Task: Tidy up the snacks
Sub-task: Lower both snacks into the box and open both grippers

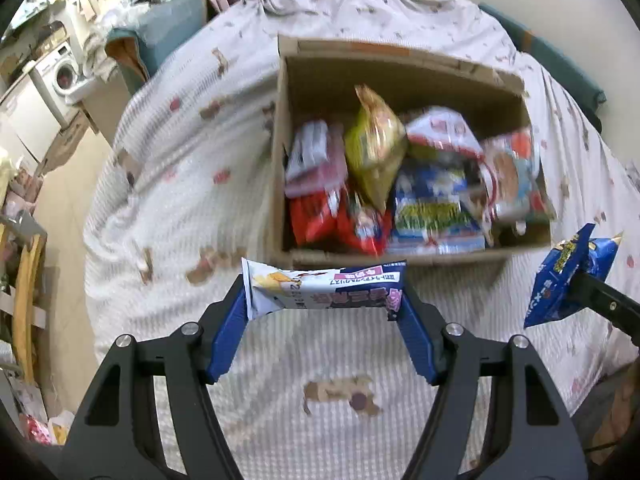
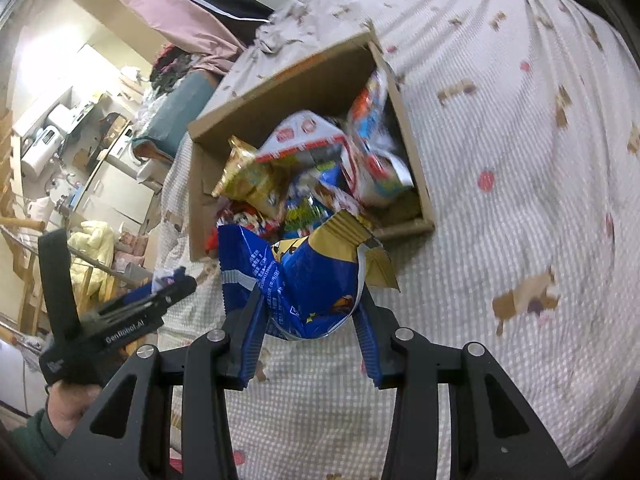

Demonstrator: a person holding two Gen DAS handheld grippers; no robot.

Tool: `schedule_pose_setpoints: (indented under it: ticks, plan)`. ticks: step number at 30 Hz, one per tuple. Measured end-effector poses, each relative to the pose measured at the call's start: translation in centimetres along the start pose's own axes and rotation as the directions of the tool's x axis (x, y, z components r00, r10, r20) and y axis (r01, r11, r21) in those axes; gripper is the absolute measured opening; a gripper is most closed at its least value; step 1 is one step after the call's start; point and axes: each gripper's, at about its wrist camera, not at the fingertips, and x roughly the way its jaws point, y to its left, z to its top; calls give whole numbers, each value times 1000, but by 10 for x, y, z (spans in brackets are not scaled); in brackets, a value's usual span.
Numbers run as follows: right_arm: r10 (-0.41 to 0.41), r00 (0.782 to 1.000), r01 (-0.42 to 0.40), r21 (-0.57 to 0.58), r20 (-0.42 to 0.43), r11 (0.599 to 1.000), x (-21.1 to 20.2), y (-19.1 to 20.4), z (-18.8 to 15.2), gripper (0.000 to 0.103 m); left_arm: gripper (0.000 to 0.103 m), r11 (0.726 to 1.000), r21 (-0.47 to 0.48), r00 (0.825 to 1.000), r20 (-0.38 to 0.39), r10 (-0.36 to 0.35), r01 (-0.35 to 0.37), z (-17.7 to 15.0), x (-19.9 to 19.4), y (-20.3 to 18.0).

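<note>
An open cardboard box [image 1: 280, 168] sits on the bed, filled with several snack packets: red, green-yellow, blue and white ones. It also shows in the right wrist view [image 2: 200, 184]. My left gripper [image 1: 326, 300] is shut on a white and navy snack packet [image 1: 320, 286], held crosswise just in front of the box's near wall. My right gripper [image 2: 308, 304] is shut on a blue and gold snack bag [image 2: 296, 280], held above the bed before the box's near corner. That bag [image 1: 568, 280] and the right gripper show at the right of the left wrist view.
The bed has a white patterned cover [image 1: 192, 184]. To the left are a washing machine [image 1: 60, 72], teal bedding [image 1: 160, 36] and floor clutter. In the right wrist view the left gripper [image 2: 160, 292] and the hand holding it [image 2: 68, 400] sit at lower left.
</note>
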Motion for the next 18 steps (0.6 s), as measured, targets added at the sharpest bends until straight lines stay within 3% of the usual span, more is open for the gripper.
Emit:
schedule_pose_setpoints:
  ticks: [12, 18]
  plan:
    - [28, 998, -26, -34, 57, 999, 26, -4, 60, 44, 67, 1000, 14, 995, 93, -19, 18, 58, 7, -18]
    - [26, 998, -25, -29, 57, 999, 39, -8, 80, 44, 67, 998, 54, 996, 88, -19, 14, 71, 23, -43]
